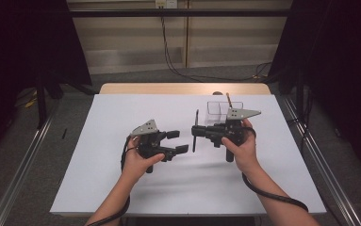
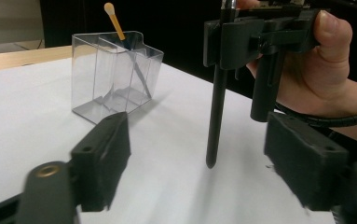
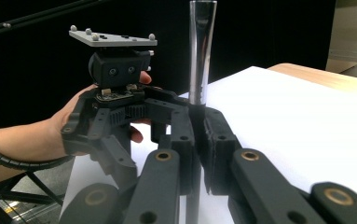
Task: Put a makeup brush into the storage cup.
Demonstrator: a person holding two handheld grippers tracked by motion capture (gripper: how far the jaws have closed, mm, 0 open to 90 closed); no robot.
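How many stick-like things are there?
2: a black pen held upright in the right tool, and a wooden stick leaning in the clear box. More may be hidden.

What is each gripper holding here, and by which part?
The right gripper is shut on a black pen, upright, gripped near its upper end. The left gripper is open and holds nothing.

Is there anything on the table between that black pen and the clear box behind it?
Nothing visible. The right gripper holds the black pen upright, and bare white table lies between it and the clear box, which already holds a wooden-handled stick.
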